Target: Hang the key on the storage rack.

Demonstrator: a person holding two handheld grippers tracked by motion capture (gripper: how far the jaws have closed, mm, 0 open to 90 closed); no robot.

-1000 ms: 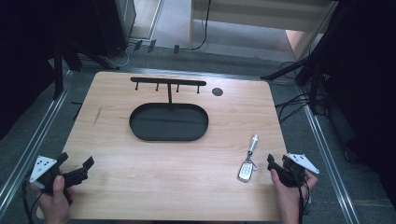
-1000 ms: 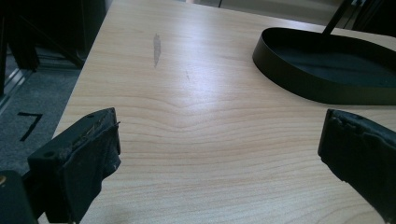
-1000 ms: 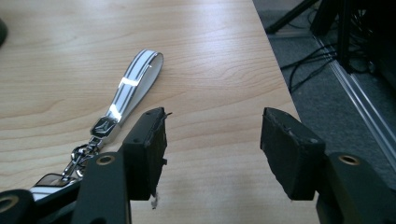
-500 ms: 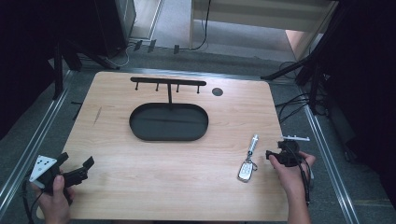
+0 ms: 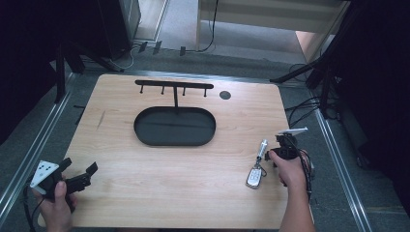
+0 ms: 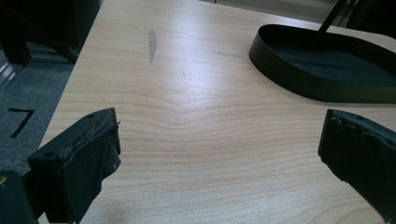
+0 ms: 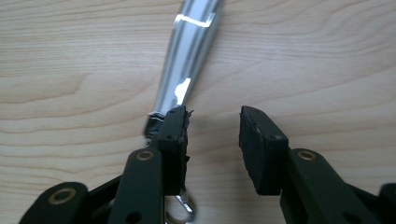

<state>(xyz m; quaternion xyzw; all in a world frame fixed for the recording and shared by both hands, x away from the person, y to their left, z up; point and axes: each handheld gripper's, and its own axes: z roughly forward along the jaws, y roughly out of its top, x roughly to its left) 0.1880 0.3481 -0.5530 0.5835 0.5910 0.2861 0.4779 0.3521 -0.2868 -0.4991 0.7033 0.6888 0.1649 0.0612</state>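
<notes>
Right gripper [image 7: 212, 126] is down at the table's [image 5: 145, 193] right edge, jaws partly spread with nothing between them; its left jaw touches the shiny metal fob [image 7: 187, 70] of the key set [image 5: 256, 169], beside the remote [image 5: 254, 177]. Left gripper [image 5: 77, 175] hovers at the near-left corner, jaws wide apart, well clear of the black oval tray [image 6: 322, 60].
</notes>
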